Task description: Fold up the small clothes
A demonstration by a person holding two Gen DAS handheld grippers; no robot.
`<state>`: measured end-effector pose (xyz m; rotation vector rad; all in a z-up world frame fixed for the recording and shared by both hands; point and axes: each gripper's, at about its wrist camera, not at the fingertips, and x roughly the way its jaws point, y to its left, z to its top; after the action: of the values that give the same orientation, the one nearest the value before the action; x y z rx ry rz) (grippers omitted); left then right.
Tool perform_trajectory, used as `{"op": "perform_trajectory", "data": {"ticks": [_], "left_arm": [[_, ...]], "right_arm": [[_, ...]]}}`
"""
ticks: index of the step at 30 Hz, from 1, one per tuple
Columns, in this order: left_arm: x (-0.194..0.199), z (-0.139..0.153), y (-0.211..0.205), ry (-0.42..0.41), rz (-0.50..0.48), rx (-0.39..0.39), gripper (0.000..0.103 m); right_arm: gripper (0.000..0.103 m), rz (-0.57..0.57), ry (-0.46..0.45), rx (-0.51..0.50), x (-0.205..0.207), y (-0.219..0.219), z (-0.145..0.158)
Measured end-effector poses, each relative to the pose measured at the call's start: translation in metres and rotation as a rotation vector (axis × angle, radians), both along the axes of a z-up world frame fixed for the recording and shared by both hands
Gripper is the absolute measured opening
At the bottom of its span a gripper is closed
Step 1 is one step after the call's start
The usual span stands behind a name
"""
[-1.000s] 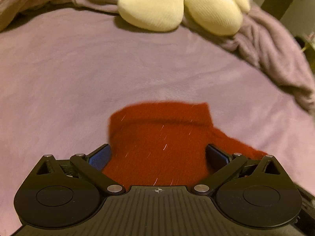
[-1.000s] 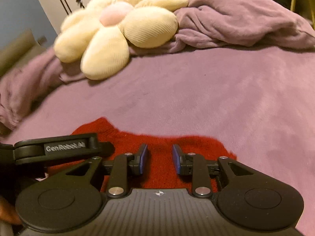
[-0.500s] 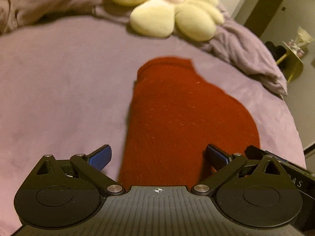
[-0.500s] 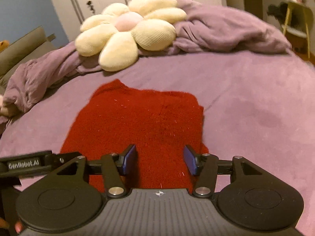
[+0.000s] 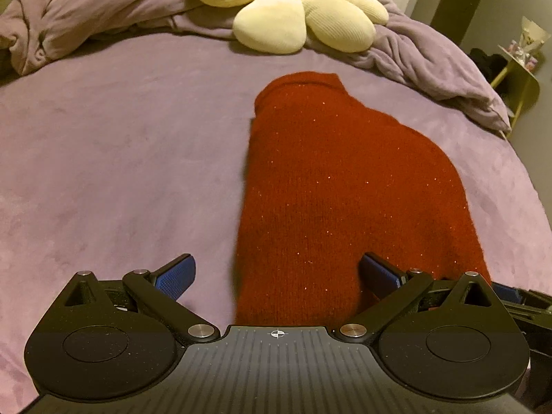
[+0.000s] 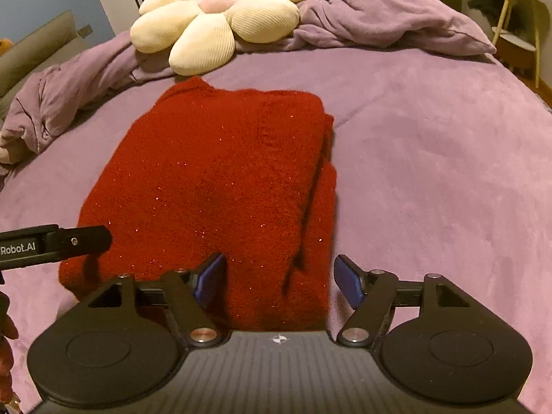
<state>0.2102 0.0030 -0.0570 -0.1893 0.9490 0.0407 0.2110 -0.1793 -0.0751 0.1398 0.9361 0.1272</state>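
Observation:
A red knit garment [image 5: 345, 189] with glittery flecks lies folded flat on the purple bed cover [image 5: 120, 172]. In the right wrist view the red garment [image 6: 207, 189] shows a doubled layer along its right side. My left gripper [image 5: 277, 276] hovers open and wide over the garment's near left edge, its blue pads clear of the knit. My right gripper [image 6: 279, 281] is above the near right corner. Its jaws are opening, with the fabric below and between them but not pinched. The left gripper's body [image 6: 51, 245] shows at the left of the right wrist view.
A cream flower-shaped pillow [image 6: 220, 17] rests on a crumpled purple blanket [image 6: 379, 17] at the far side of the bed. A yellow side table [image 6: 517, 27] stands beyond the bed's right edge. Fingers of a hand [image 6: 7, 345] show at the lower left.
Both grippers have drawn back toward the near side, so much more of the red garment shows. The right jaws have spread from nearly shut. The left jaws stayed wide.

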Motion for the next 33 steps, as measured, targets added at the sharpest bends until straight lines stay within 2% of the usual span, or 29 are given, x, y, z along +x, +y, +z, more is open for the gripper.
{"op": "perform_trajectory", "data": {"ticks": [3,7,15,19,22,24,27,30,33], "left_arm": [[-0.003,-0.004,-0.001,0.009,-0.003,0.02,0.103],[-0.006,-0.007,0.002,0.022,0.01,0.001,0.103],[-0.019,0.0,0.003,0.012,0.0,0.019,0.103],[-0.032,-0.007,0.012,0.012,0.002,-0.025,0.103],[-0.038,-0.015,0.014,0.055,-0.001,-0.038,0.103],[-0.043,-0.022,0.013,0.06,-0.006,0.01,0.103],[-0.038,-0.032,0.016,0.068,0.038,0.078,0.103],[-0.027,-0.039,0.022,0.083,0.072,-0.005,0.103],[-0.017,-0.042,0.024,0.078,0.109,-0.013,0.103]], "right_arm": [[0.077,0.012,0.012,-0.05,0.0,0.007,-0.003],[0.078,0.026,0.024,-0.085,-0.006,0.009,-0.007],[0.08,0.001,0.051,-0.094,-0.017,0.005,-0.001],[0.08,0.024,0.105,-0.058,-0.028,0.007,-0.012],[0.079,0.012,0.1,-0.048,-0.031,0.012,-0.021],[0.078,-0.039,0.097,0.009,-0.028,0.007,-0.022],[0.076,-0.071,0.077,0.159,-0.023,-0.003,-0.019],[0.076,-0.096,0.074,0.231,-0.019,-0.005,-0.02],[0.076,-0.13,0.06,0.28,-0.021,-0.007,-0.026]]}}
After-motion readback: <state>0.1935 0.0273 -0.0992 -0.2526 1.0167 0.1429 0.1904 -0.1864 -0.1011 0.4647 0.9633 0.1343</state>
